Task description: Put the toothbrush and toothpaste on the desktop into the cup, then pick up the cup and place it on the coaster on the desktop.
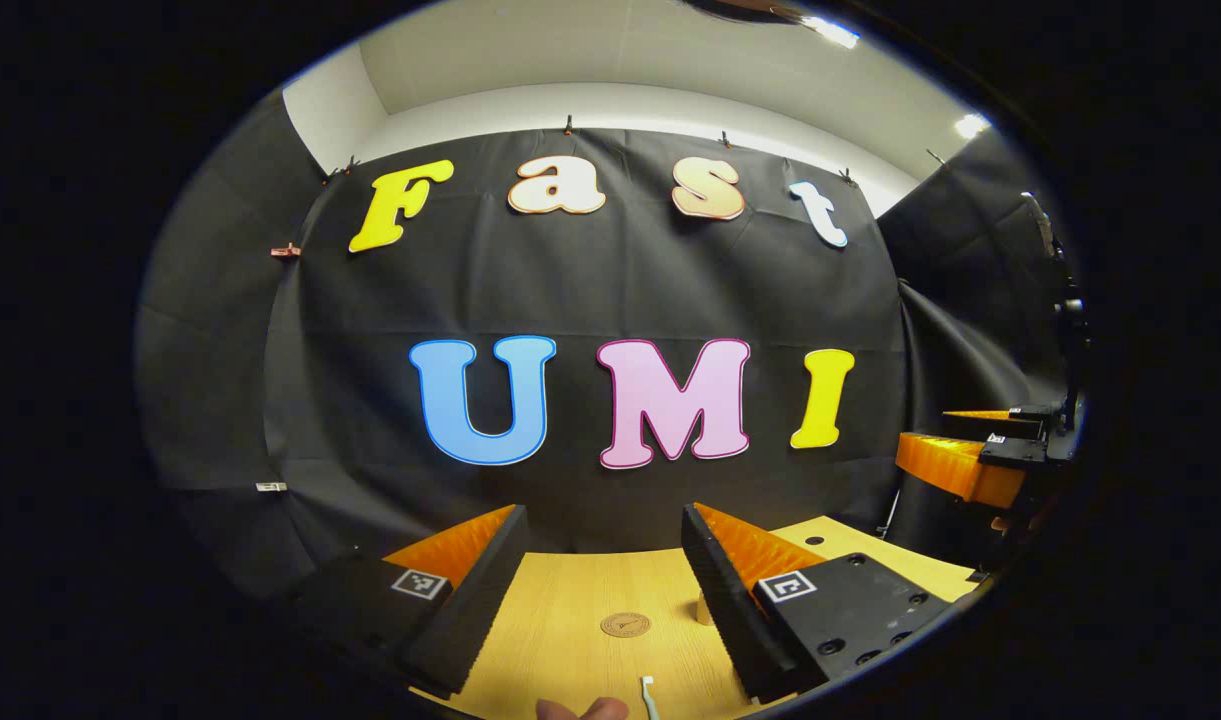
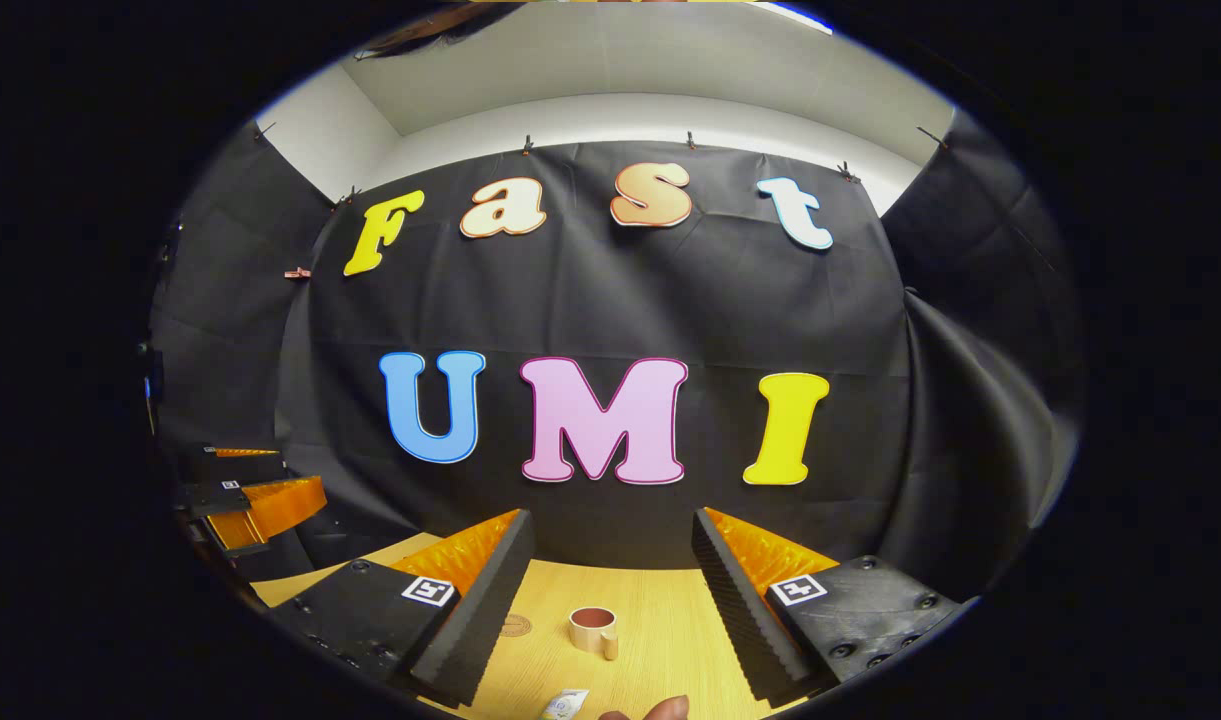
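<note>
both tools spread, empty, above the desk (image 1: 570,600): left tool (image 1: 605,590), right tool (image 2: 610,590). nothing grasped yet; next, lower onto toothbrush (image 1: 649,697) for the cup (image 2: 593,629).

Bare table (image 2: 660,640) lies open around the cup (image 2: 594,630); the flat coaster (image 1: 625,624) sits apart, black cloth wall behind.
</note>
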Tool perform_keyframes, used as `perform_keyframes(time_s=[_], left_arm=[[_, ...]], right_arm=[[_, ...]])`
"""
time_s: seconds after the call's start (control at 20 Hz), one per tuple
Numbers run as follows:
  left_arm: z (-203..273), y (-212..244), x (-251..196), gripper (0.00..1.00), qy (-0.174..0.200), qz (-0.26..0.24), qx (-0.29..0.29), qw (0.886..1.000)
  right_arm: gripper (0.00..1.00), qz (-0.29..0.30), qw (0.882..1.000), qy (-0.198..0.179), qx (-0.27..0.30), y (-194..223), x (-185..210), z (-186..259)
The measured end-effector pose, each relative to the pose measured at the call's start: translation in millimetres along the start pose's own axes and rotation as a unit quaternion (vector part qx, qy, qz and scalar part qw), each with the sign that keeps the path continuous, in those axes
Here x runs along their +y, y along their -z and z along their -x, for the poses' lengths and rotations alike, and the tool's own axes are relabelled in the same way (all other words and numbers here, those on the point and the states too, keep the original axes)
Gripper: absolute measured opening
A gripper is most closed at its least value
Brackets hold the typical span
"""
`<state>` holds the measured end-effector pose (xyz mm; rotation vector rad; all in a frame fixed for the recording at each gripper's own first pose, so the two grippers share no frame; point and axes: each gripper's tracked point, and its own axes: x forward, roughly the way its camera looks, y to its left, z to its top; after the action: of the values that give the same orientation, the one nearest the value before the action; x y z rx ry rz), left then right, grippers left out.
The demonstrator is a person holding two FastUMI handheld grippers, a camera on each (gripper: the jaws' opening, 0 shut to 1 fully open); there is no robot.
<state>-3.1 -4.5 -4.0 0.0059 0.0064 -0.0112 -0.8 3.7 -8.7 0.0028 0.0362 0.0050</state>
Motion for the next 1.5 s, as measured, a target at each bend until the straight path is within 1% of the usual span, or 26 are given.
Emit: perform_keyframes(time_s=[0.15, 0.35, 0.4, 0.55, 0.6, 0.8, 0.95, 1.1, 1.2, 1.3, 1.4, 1.5], left_arm=[[1, 1, 1, 0.97, -0.001, 0.000, 0.000, 1.000], [2, 5, 5, 0.97, -0.002, 0.001, 0.004, 1.000], [2, 7, 6, 0.97, -0.003, 0.002, 0.007, 1.000], [2, 18, 9, 0.97, -0.002, 0.008, 0.018, 1.000], [2, 21, 11, 0.97, -0.003, 0.011, 0.022, 1.000], [4, 40, 17, 0.97, -0.006, 0.017, 0.043, 0.999], [6, 59, 21, 0.97, -0.006, 0.019, 0.062, 0.998], [7, 73, 25, 0.97, -0.004, 0.018, 0.076, 0.997], [6, 85, 28, 0.97, 0.000, 0.006, 0.084, 0.996], [4, 95, 30, 0.97, 0.004, -0.002, 0.089, 0.996], [2, 109, 32, 0.98, 0.009, -0.004, 0.097, 0.995], [2, 123, 37, 0.98, 0.012, 0.001, 0.109, 0.994]], right_arm=[[0.97, -0.001, 1.000, 0.000, 0.003, 1, 1, -1], [0.97, -0.001, 1.000, 0.003, 0.020, 9, 3, -2], [0.94, -0.001, 1.000, 0.003, 0.028, 15, 4, -3], [0.94, 0.000, 0.998, 0.001, 0.069, 39, 10, -6], [0.98, -0.001, 0.996, 0.000, 0.085, 49, 12, -7], [0.98, -0.014, 0.987, -0.006, 0.158, 105, 23, -12], [0.98, -0.029, 0.975, -0.007, 0.219, 158, 31, -15], [0.98, -0.010, 0.959, -0.003, 0.282, 218, 32, -14], [0.98, 0.003, 0.947, 0.001, 0.322, 252, 32, -11], [0.98, 0.002, 0.933, 0.003, 0.360, 284, 37, -6], [0.98, 0.002, 0.916, 0.004, 0.402, 318, 45, 1], [0.98, 0.006, 0.902, 0.003, 0.432, 346, 52, 3]])
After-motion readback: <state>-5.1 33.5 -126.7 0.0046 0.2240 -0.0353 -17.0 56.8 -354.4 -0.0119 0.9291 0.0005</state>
